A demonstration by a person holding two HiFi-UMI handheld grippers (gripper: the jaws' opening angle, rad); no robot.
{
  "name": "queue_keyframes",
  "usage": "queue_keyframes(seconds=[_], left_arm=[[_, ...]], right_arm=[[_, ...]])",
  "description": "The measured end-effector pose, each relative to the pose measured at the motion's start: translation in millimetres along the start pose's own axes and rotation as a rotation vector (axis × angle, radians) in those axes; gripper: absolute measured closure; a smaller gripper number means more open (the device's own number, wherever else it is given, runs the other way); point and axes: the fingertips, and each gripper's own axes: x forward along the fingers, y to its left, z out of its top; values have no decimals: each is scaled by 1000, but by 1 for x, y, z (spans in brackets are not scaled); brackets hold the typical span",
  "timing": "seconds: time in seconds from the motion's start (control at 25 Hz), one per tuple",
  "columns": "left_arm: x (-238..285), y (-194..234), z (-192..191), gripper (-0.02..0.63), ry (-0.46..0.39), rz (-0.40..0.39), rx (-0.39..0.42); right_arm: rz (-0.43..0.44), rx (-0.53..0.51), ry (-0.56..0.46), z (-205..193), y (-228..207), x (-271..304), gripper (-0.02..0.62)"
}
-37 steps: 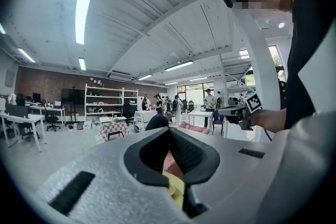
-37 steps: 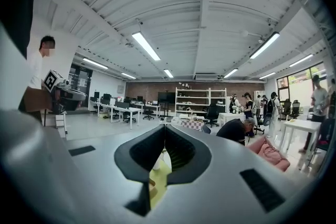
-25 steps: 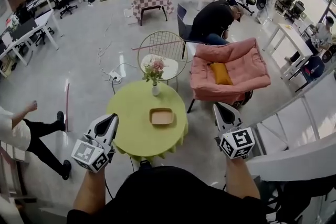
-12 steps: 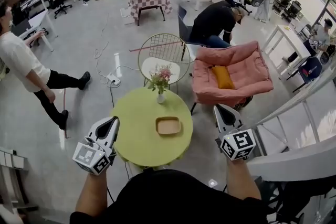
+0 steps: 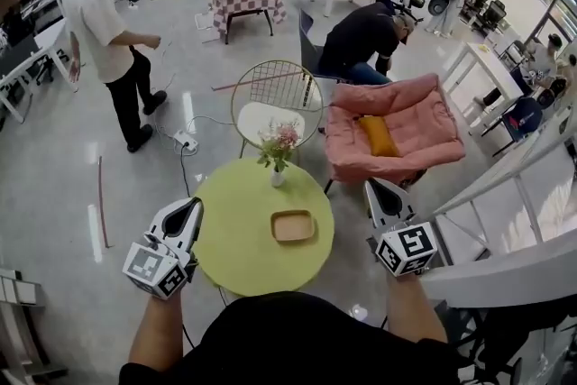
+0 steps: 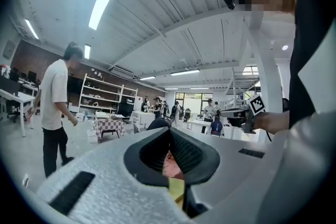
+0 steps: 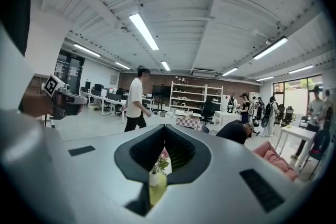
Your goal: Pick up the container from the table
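The container [image 5: 293, 225], a shallow tan tray, lies flat on the round green surface [image 5: 230, 243], on its right half and on the person's side of the flower vase [image 5: 278, 178], which stands near the surface's far edge. Nothing touches the container yet. The left gripper [image 5: 192, 205] hovers off the surface's left edge and the right gripper [image 5: 373, 187] off its right edge, both held roughly level and pointing forward. That looks like a carrying posture for the walk-up rather than a reach. Each gripper's own view shows its jaws pressed together with nothing held: through the notch of the left gripper [image 6: 169, 132] only a slice of the surface and the pink armchair [image 5: 394, 132] beyond it appears, and through the right gripper [image 7: 164, 129] the vase. Opening a gripper is probably the next need before any grasp. Compared with the earlier head view, the surface sits lower and closer between the two grippers, so the person has stepped toward it. A bystander in a white shirt [image 5: 104, 13], earlier at the left edge beside the surface, now stands well beyond it. Both grippers stay closed.
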Motion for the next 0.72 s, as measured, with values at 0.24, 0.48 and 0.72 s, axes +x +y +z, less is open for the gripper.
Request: queue_keyframes(seconds=[0.24,0.48,0.72], left_arm=[[1,23,-3,591,-1,-21,-15],[1,44,-5,591,-2,-37,-30],[5,56,-10,591,8,-60,-43]], right_arm=[[-14,-2,5,3,10,15,584],[-20,-13,13,9,22,30,584],[-43,1,23,9,27,35,584]])
